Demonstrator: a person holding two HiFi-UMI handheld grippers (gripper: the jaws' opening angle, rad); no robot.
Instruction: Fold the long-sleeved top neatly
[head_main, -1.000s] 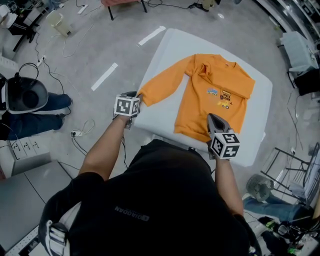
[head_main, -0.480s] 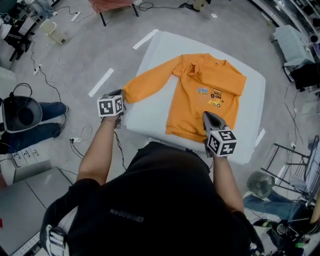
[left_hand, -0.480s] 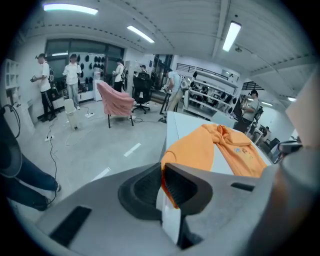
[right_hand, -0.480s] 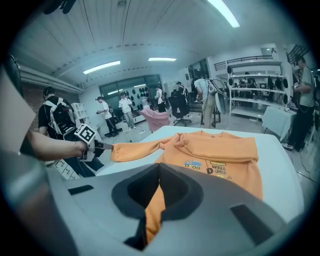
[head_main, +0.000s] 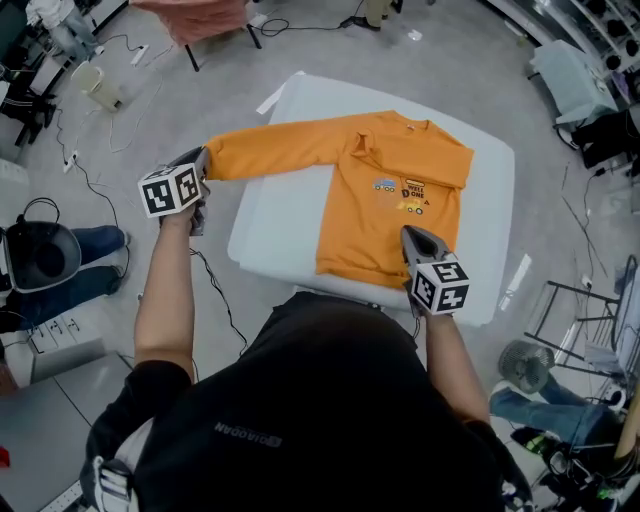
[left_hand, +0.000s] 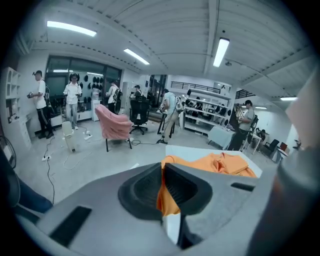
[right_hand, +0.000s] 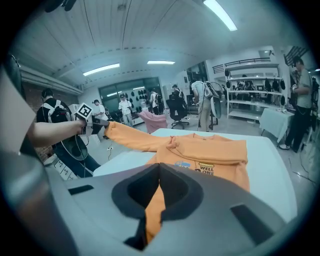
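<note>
An orange long-sleeved top (head_main: 400, 200) with a small print on the chest lies on a white table (head_main: 270, 220). Its right sleeve is folded across the chest. Its left sleeve (head_main: 270, 148) is stretched out to the left and lifted off the table. My left gripper (head_main: 200, 165) is shut on the cuff (left_hand: 167, 192) of that sleeve, out past the table's left edge. My right gripper (head_main: 412, 238) is shut on the top's bottom hem (right_hand: 152, 210) at the near edge.
The grey floor round the table holds cables and white tape strips. A pink-draped chair (left_hand: 114, 125) stands beyond the table. Several people (left_hand: 72, 97) stand at the far side of the room. A seated person's legs (head_main: 70, 260) are at the left.
My left gripper has pulled the sleeve's cuff up and out to the left, so the sleeve went from slanting down over the table edge to stretched nearly straight. My right gripper barely shifted.
</note>
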